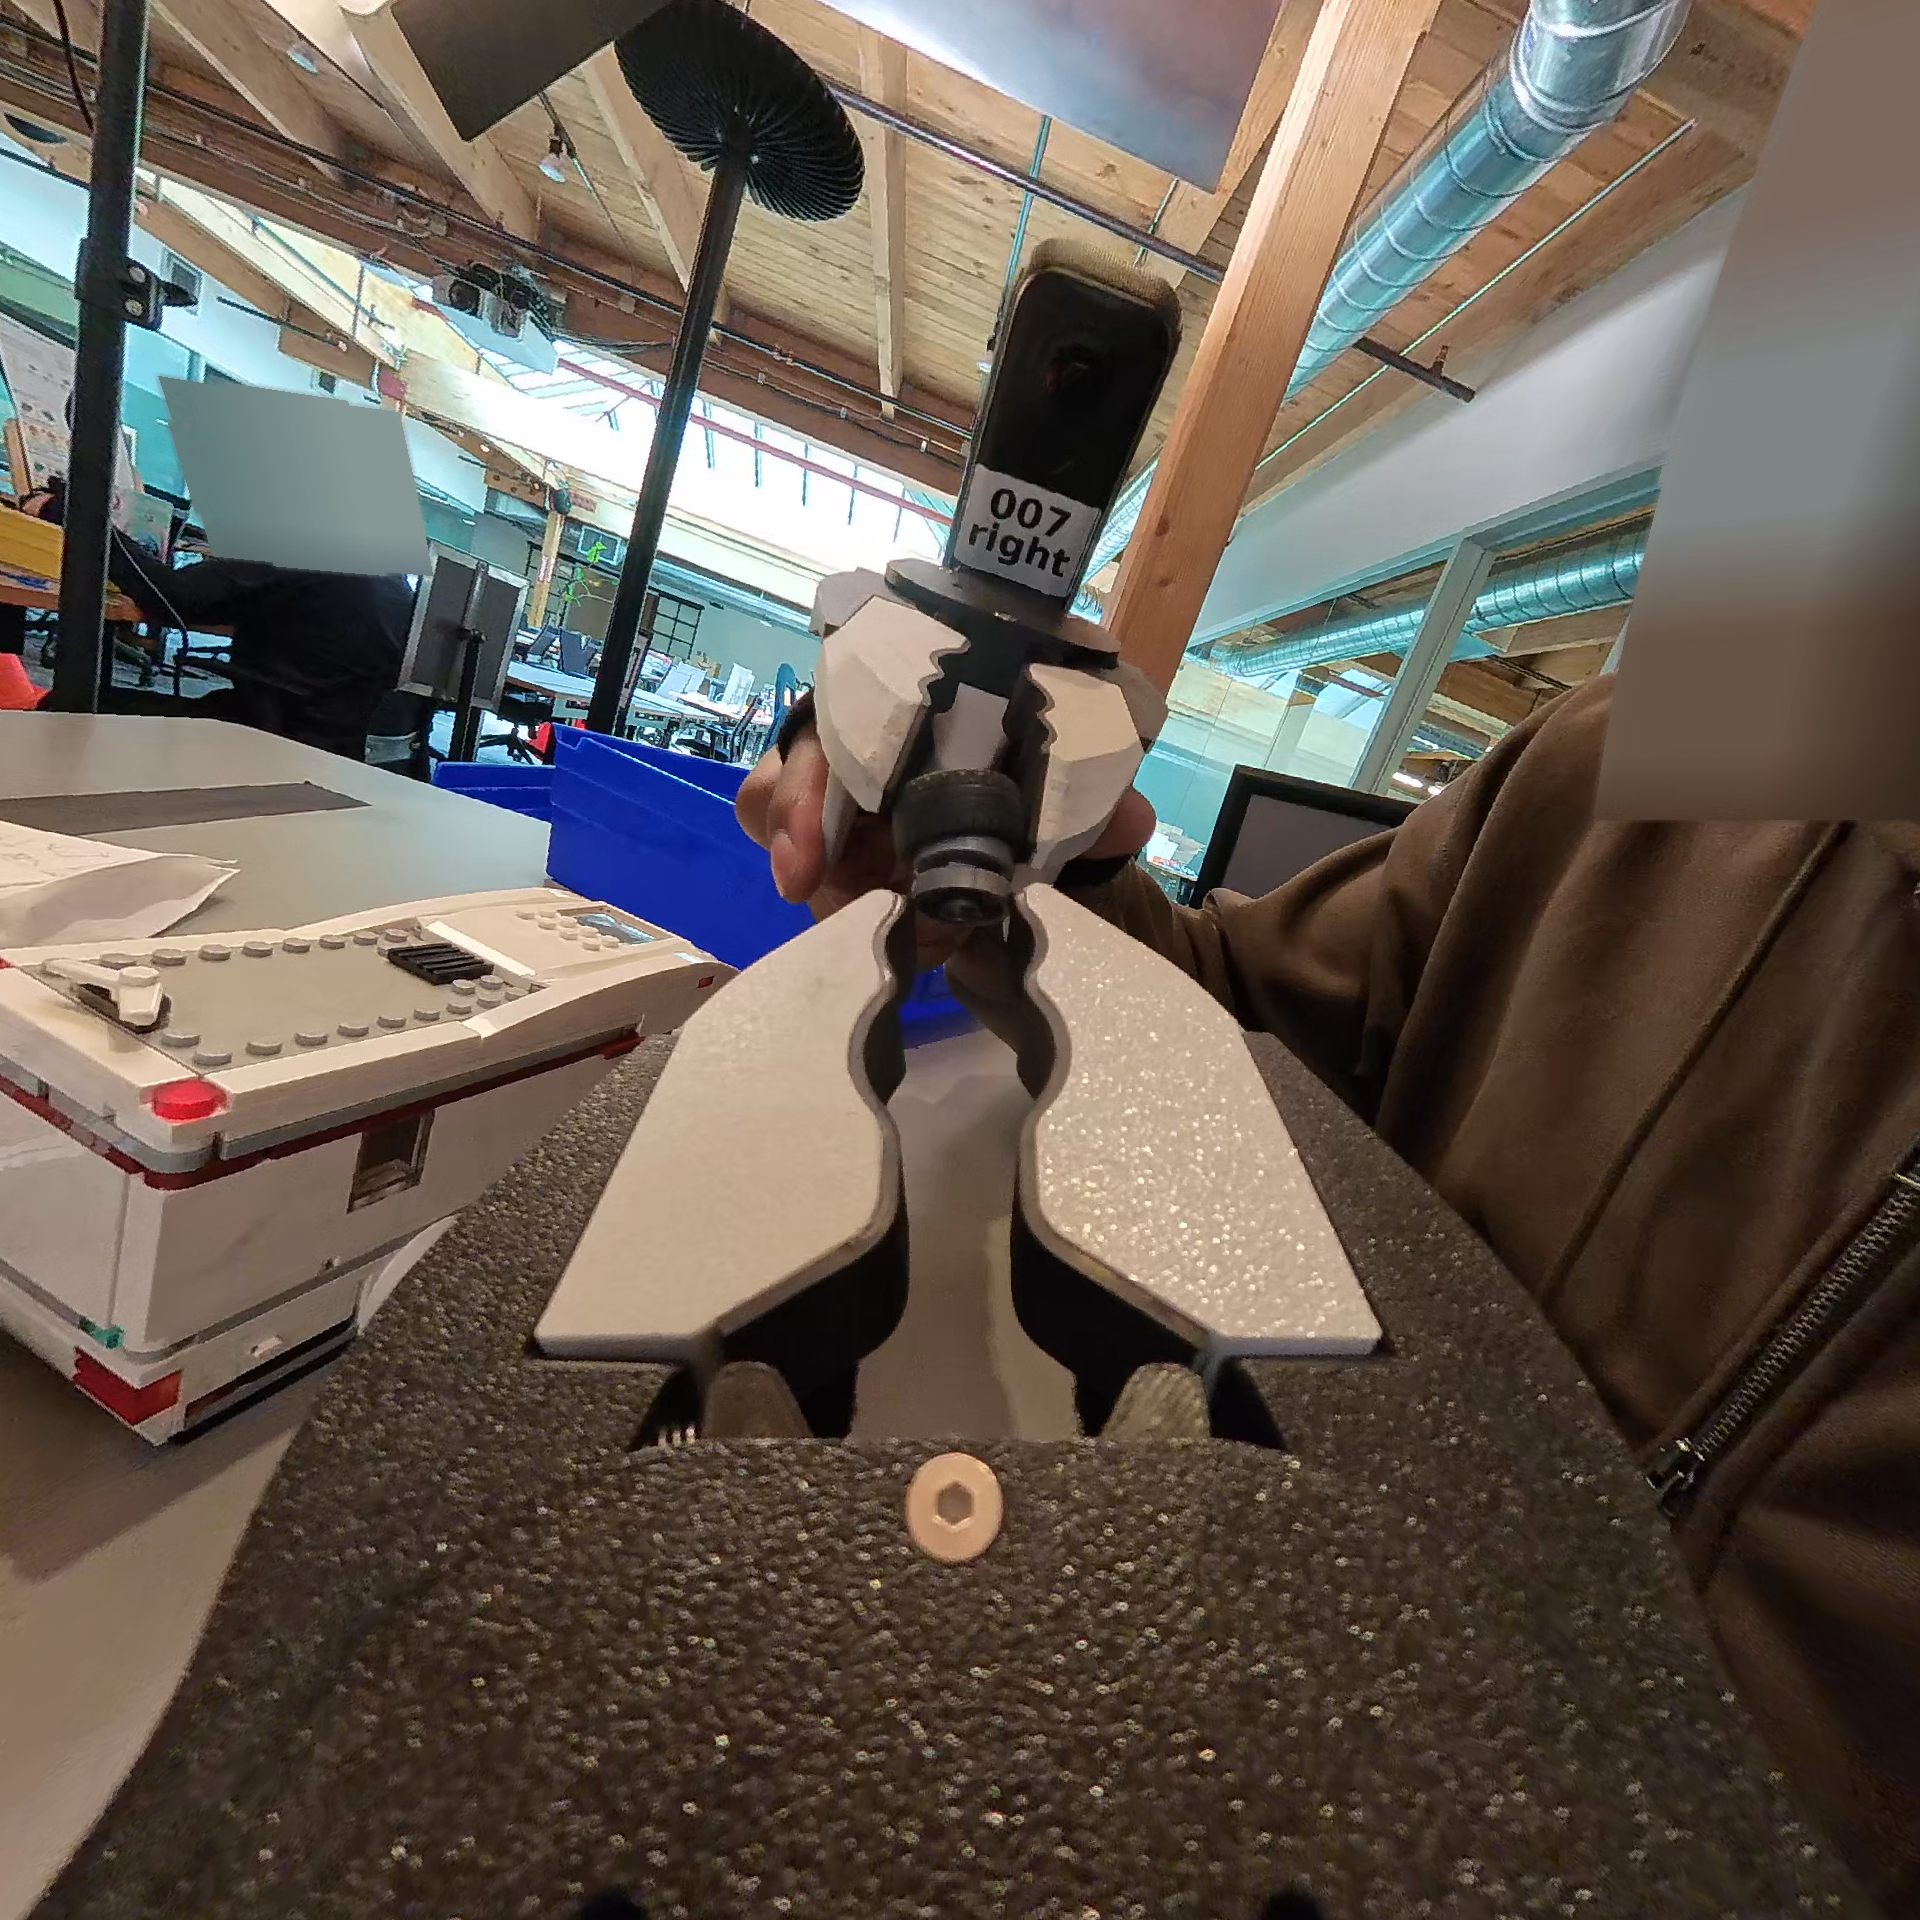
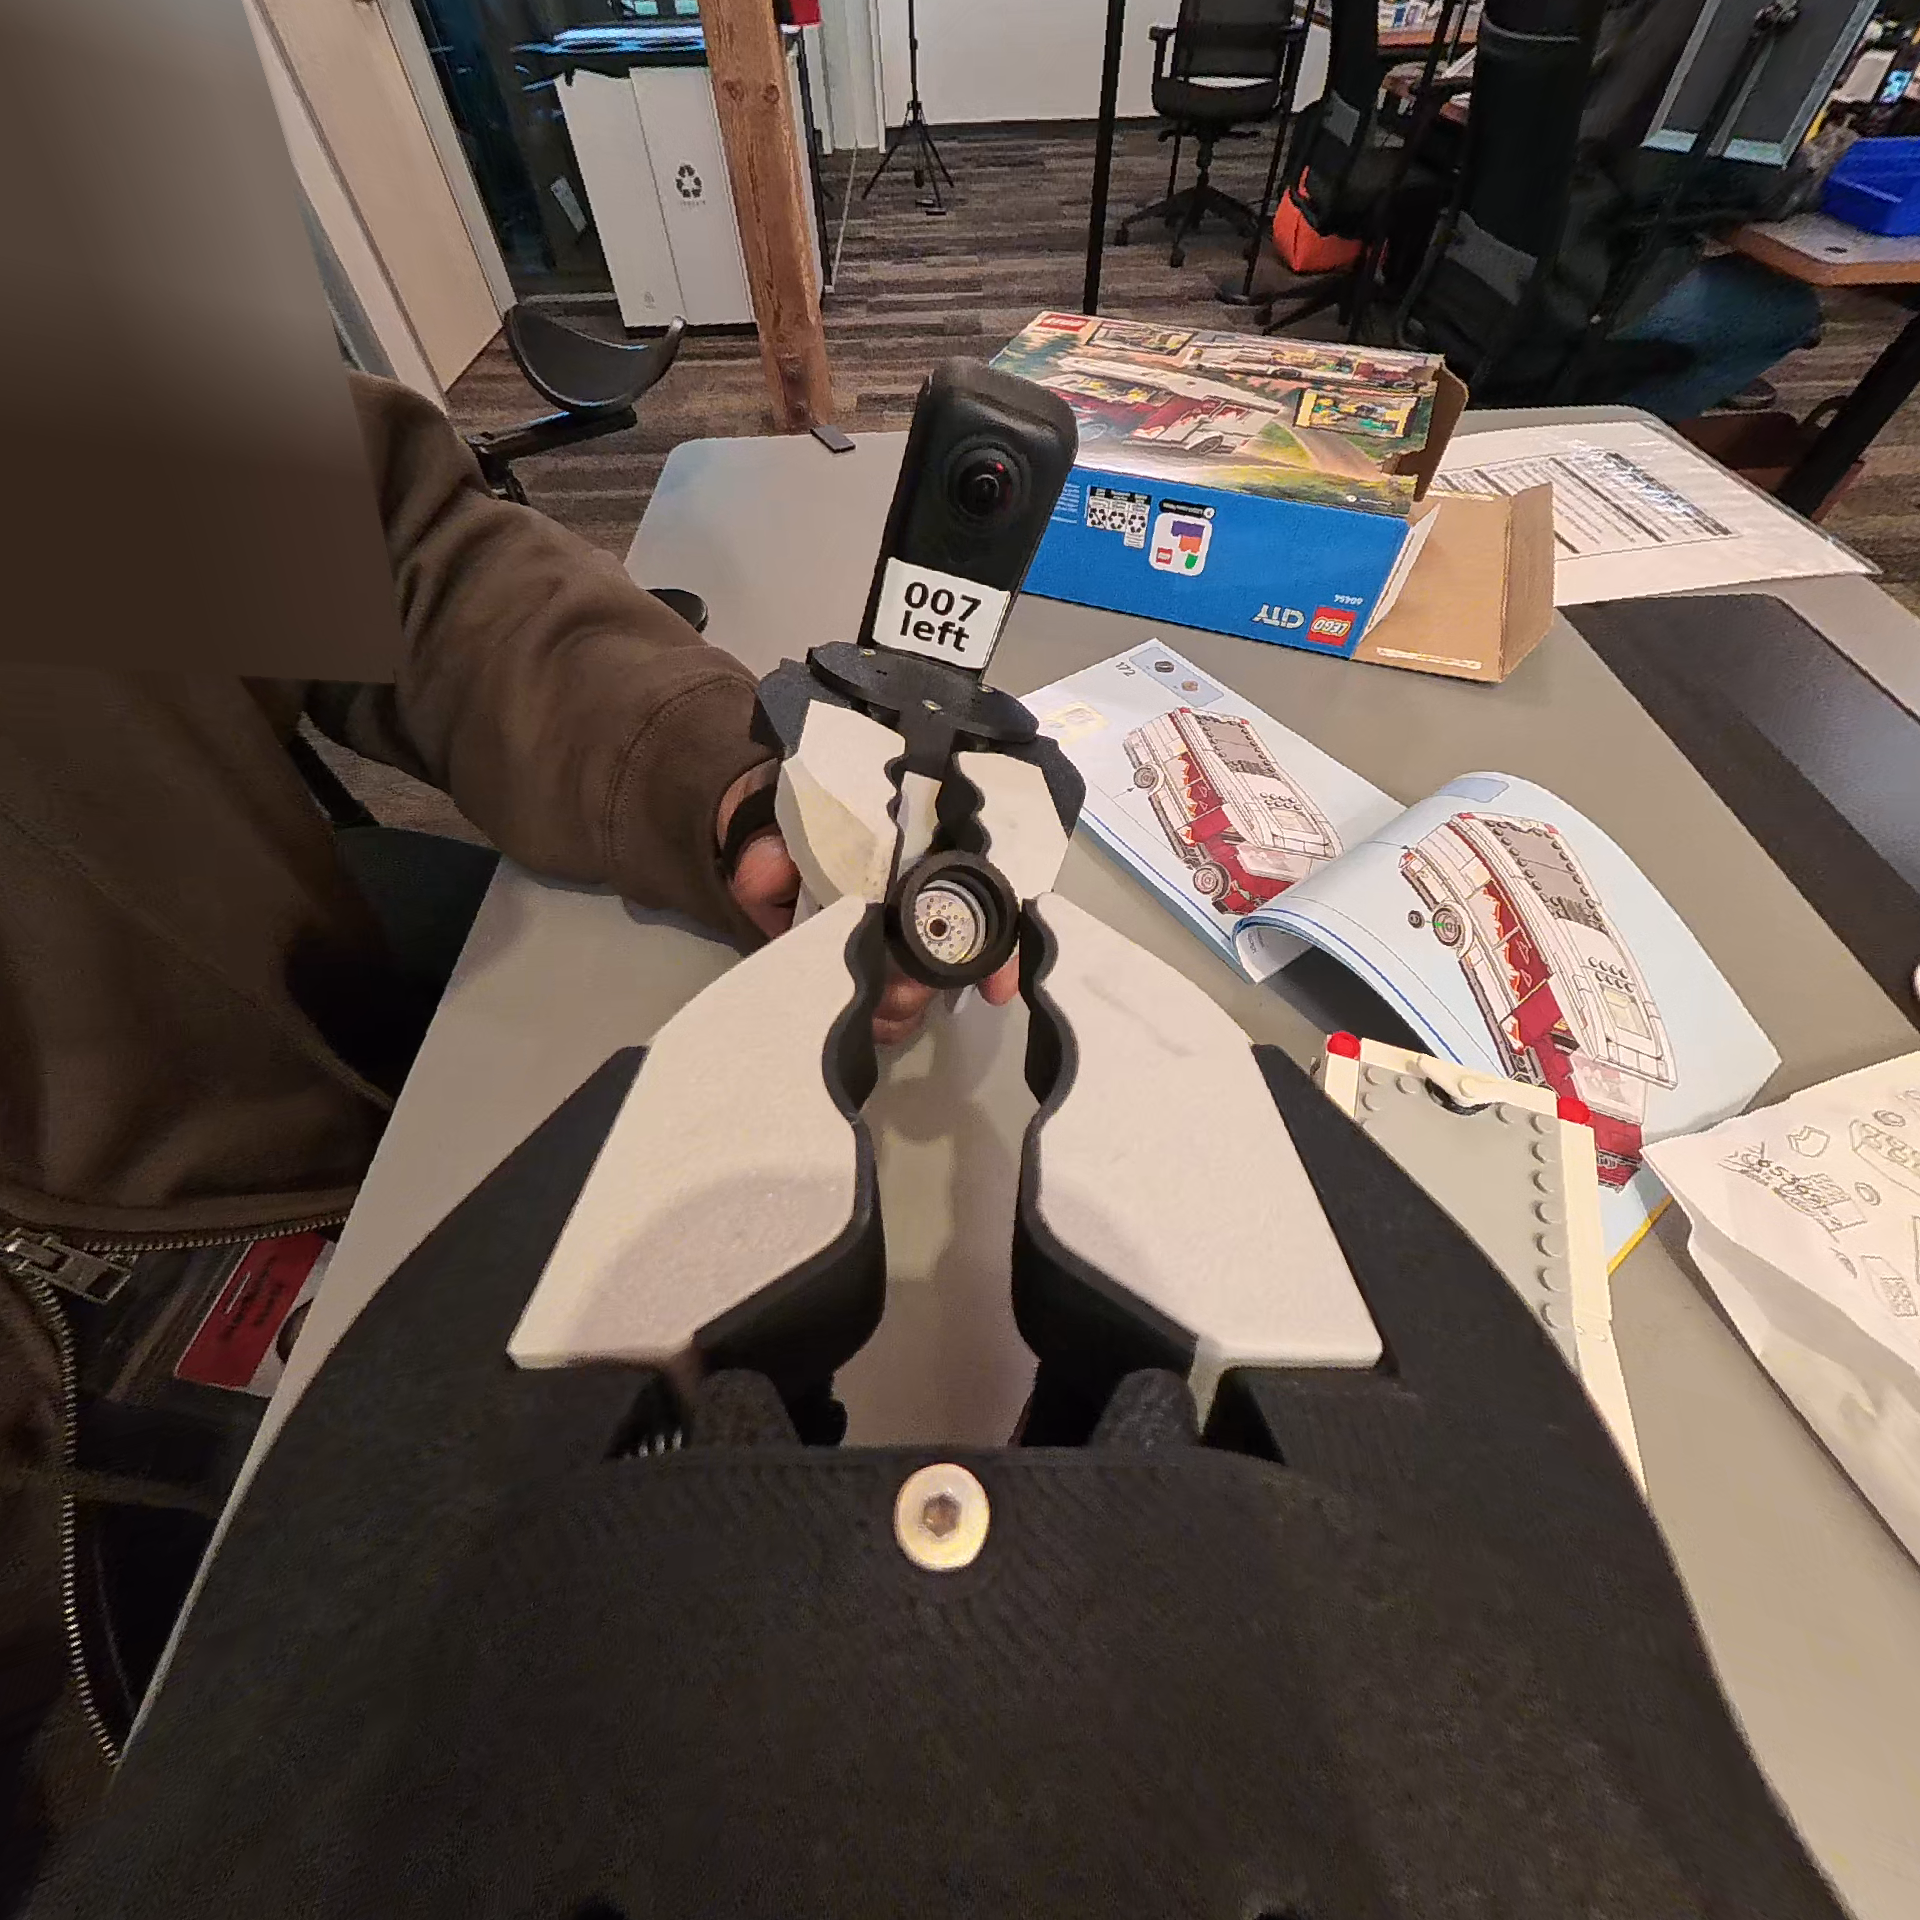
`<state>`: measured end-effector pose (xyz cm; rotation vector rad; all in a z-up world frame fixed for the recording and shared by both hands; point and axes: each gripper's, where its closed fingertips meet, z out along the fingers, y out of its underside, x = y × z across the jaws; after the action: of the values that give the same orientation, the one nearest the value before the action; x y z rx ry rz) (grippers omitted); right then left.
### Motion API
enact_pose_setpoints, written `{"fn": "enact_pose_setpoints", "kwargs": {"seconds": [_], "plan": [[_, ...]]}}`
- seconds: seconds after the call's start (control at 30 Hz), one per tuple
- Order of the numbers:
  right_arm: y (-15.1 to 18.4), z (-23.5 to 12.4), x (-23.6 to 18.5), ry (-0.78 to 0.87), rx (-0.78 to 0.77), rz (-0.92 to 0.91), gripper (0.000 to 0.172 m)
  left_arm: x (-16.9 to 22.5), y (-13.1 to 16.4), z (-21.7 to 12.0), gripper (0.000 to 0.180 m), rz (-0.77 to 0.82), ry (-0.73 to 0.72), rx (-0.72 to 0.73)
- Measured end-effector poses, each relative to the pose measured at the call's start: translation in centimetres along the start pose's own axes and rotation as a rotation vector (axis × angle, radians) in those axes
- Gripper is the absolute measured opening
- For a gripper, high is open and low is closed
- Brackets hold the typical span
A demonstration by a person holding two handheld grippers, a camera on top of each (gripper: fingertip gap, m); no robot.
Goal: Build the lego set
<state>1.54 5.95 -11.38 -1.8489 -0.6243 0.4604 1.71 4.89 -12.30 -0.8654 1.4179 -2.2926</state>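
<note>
Fingers (image 2: 1049, 935) of right gripper (image 2: 951, 930) pinch black tyre (image 2: 987, 961); left gripper (image 1: 961, 904) pinches grey wheel hub (image 1: 961, 868); skewed push could pop either loose

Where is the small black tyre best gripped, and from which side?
Grip the black tyre on its tread, with the pads on opposite sides, approaching edge-on. The round outside probably offers two opposing faces, and the centre stays open for the grey hub, as the right gripper shows.
</note>
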Motion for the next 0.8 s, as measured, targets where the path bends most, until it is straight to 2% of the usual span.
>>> {"fn": "enact_pose_setpoints", "kwargs": {"seconds": [0.27, 0.53, 0.8], "plan": [[0.3, 0.1, 0.4, 0.107, 0.023, -0.074, 0.024, -0.5, -0.2, -0.2, 0.018, -0.012, -0.036, 0.009], [0.9, 0.3, 0.9, 0.289, 0.022, -0.289, 0.026, -1.0, -0.2, -0.3, 0.018, -0.043, -0.065, 0.003], [2.3, 1.1, 1.3, 0.472, -0.064, -0.583, 0.035, -1.2, 0.3, -0.1, 0.018, -0.082, -0.078, -0.018]]}}
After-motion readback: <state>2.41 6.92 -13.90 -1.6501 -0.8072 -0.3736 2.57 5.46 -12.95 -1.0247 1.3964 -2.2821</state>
